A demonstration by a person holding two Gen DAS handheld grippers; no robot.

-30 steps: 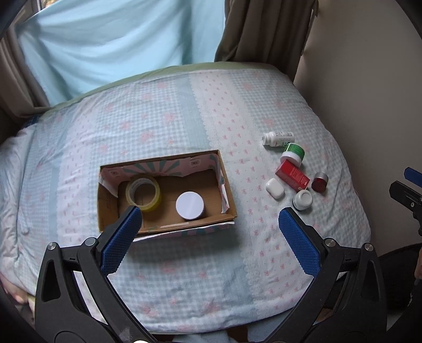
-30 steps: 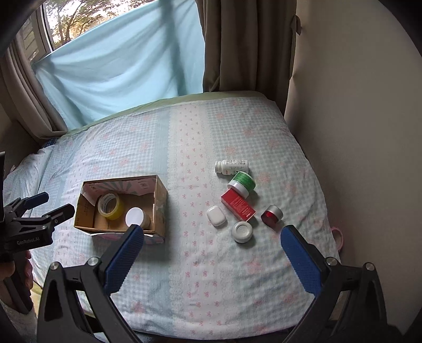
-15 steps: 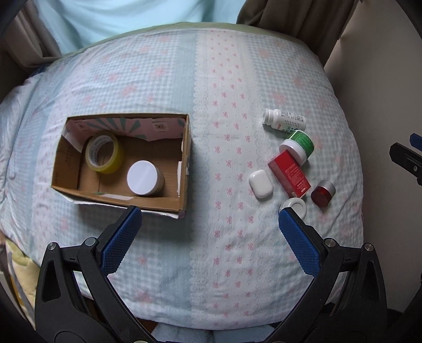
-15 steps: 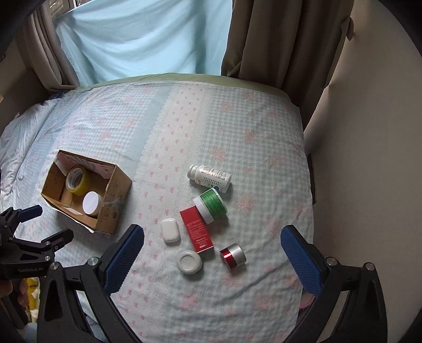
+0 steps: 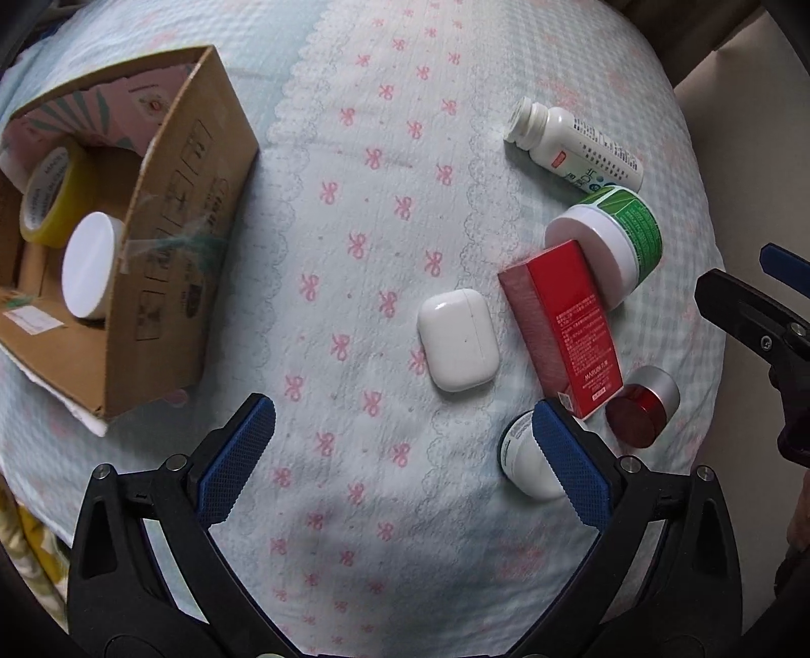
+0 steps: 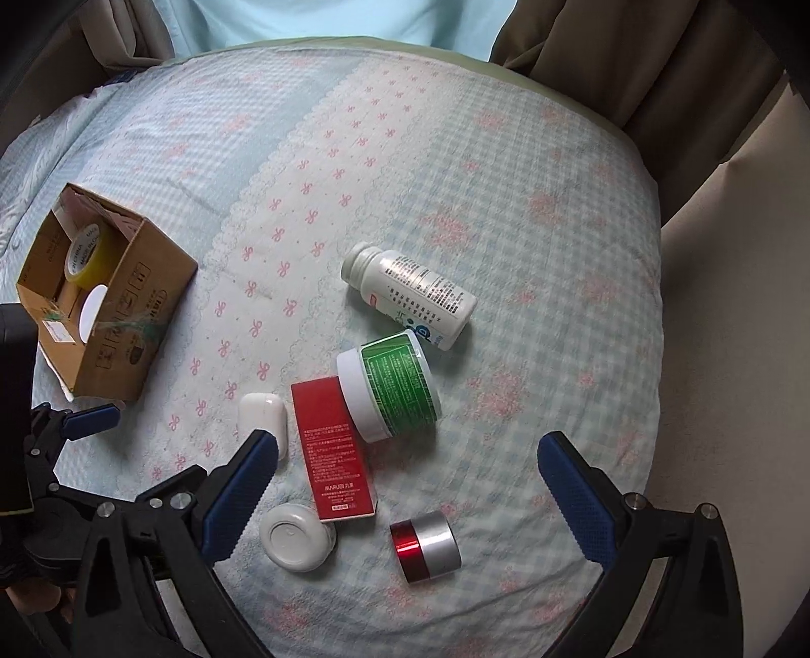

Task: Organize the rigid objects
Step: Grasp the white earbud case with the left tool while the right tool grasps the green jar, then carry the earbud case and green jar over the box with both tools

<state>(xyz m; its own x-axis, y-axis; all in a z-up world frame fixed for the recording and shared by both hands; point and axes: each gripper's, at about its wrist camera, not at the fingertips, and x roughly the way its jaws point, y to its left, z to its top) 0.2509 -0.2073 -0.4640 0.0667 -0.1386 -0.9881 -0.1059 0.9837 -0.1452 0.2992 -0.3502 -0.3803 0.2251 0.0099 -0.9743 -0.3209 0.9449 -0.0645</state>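
Note:
A cardboard box (image 5: pixel 167 263) (image 6: pixel 126 324) holds a yellow tape roll (image 5: pixel 50 192) and a white-lidded jar (image 5: pixel 88 265). On the bed lie a white earbud case (image 5: pixel 458 346) (image 6: pixel 263 417), a red carton (image 5: pixel 562 329) (image 6: pixel 331 450), a green-labelled jar (image 5: pixel 615 243) (image 6: pixel 395 389), a white pill bottle (image 5: pixel 572 144) (image 6: pixel 410 293), a red and silver jar (image 5: pixel 643 412) (image 6: pixel 425 546) and a small white jar (image 5: pixel 524 463) (image 6: pixel 296 541). My left gripper (image 5: pixel 400 455) is open just short of the earbud case. My right gripper (image 6: pixel 405 496) is open above the red and silver jar.
The bed (image 6: pixel 455 167) has a pale blue check cover with pink bows. A beige wall (image 6: pixel 734 329) runs along its right side. Brown curtains (image 6: pixel 633 55) hang at the far right, and a light blue sheet (image 6: pixel 329 20) covers the window behind.
Both grippers have moved down and closer to the cluster of loose objects, which now fill more of each view. Both stay open. The box has slid toward the left edge.

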